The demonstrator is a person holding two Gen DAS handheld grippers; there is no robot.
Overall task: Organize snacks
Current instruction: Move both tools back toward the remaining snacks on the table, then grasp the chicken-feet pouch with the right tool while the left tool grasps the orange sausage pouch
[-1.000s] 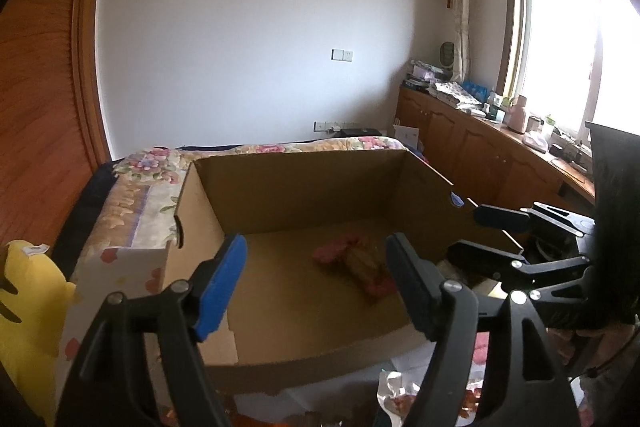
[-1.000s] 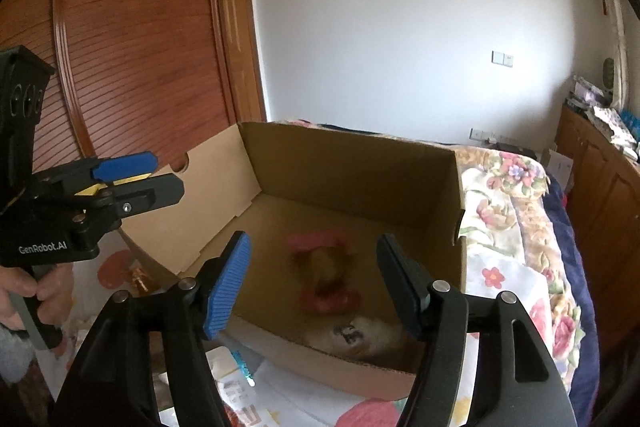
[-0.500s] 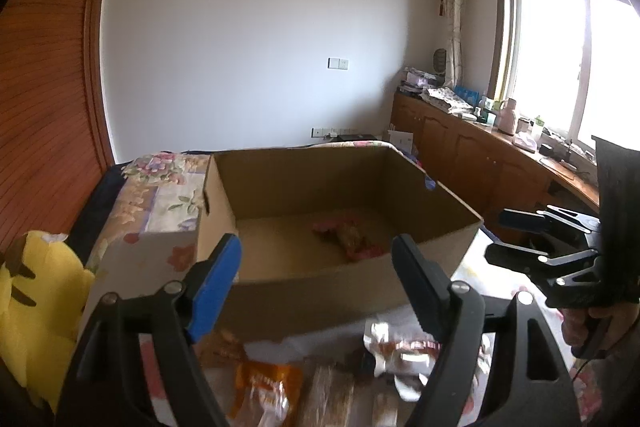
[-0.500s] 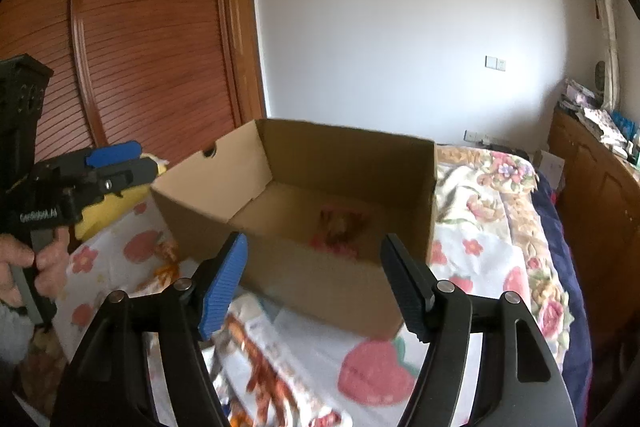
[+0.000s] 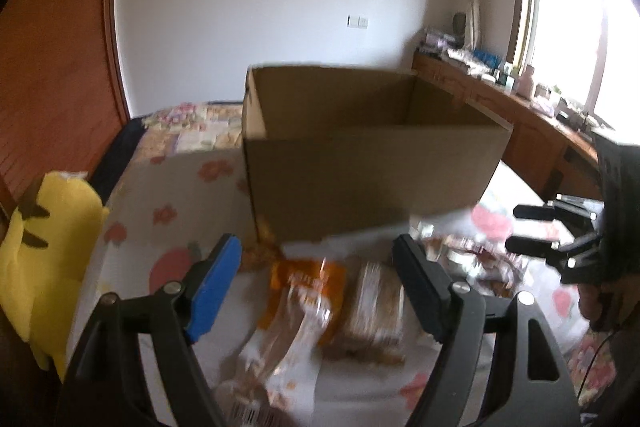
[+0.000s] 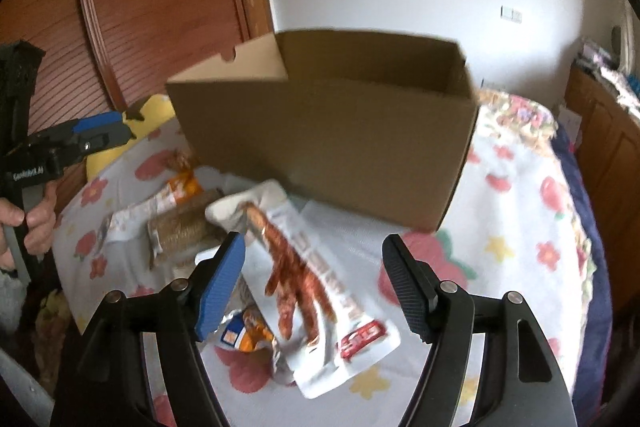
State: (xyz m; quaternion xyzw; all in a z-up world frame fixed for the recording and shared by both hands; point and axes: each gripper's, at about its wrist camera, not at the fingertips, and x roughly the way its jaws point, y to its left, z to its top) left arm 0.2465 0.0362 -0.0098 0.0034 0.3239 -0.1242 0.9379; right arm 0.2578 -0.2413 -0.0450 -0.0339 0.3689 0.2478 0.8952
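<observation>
Both the left gripper [image 5: 316,277] and the right gripper [image 6: 314,277] have empty, wide-open jaws, the snack packets [image 6: 316,279] lie below them, not yet packed in the cardboard box [image 6: 340,131] beyond.

Black grippers [image 6: 314,281], one blue pad [image 6: 220,287] each, silver screws.

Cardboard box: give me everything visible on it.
The cardboard box is plain brown corrugated card, rectangular, open at the top, with no print showing. It stands upright on the flowered bedspread. One upper side edge has a small round notch. From this low angle its floor and any contents are hidden. Snack packets lie on the bedspread in front of its near wall; whether any touches that wall is unclear. Neither gripper touches it. Its edges are blurred.
</observation>
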